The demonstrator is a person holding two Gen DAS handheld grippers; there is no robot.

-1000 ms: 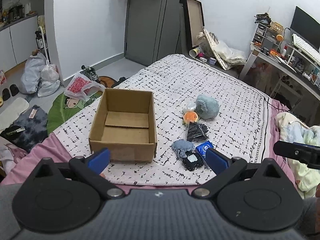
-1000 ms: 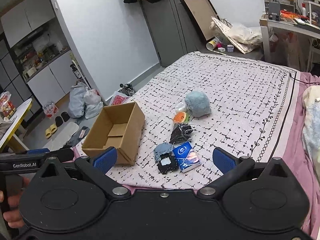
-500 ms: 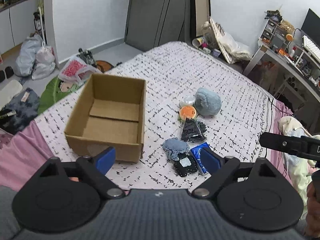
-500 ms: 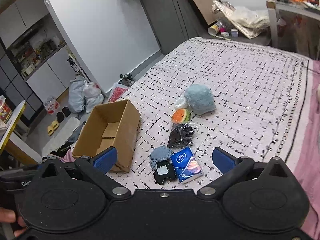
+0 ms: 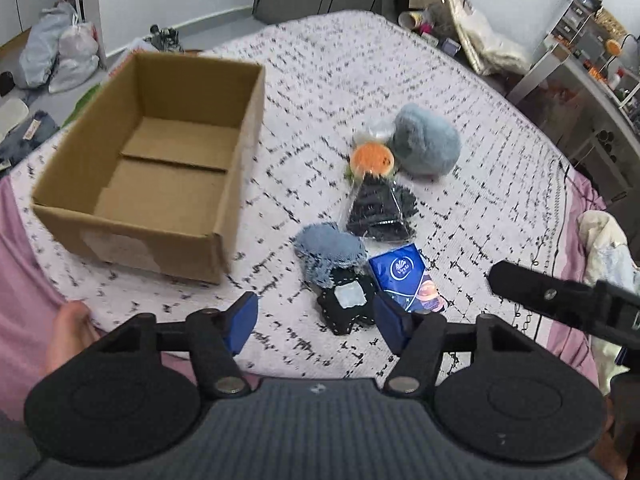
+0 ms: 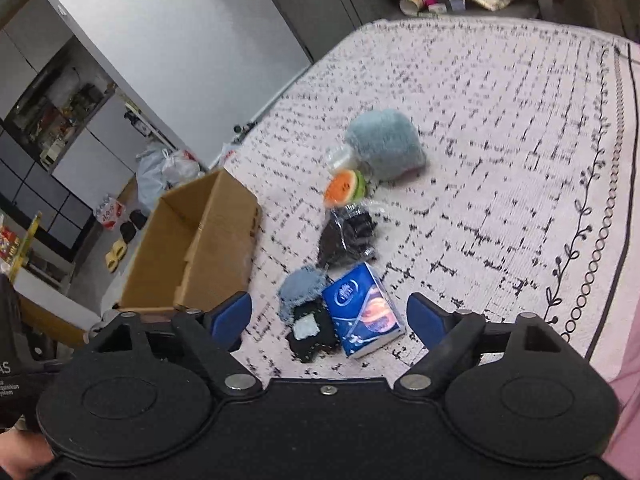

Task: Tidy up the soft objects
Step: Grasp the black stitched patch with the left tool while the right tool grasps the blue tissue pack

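Note:
An empty open cardboard box (image 5: 152, 168) (image 6: 192, 248) stands on the patterned bed cover. To its right lie a blue-grey plush (image 5: 426, 146) (image 6: 384, 150), an orange and green soft toy (image 5: 372, 160) (image 6: 344, 188), a bagged black item (image 5: 380, 210) (image 6: 346, 236), a blue denim pouch (image 5: 330, 250) (image 6: 300, 288), a black pouch (image 5: 348, 306) (image 6: 310, 334) and a blue tissue pack (image 5: 406, 278) (image 6: 364, 314). My left gripper (image 5: 316, 324) is open and empty, just short of the black pouch. My right gripper (image 6: 330, 322) is open and empty over the pouch and tissue pack.
The bed cover (image 5: 360, 72) (image 6: 500, 140) ends in a pink edge near me. Bags and shoes lie on the floor at left (image 5: 60, 56). A desk (image 5: 580, 80) stands right of the bed. Bedding (image 5: 608, 248) is piled at far right.
Both grippers have moved forward and down toward the row of soft objects; box and objects now appear larger. Nothing has been taken hold of.

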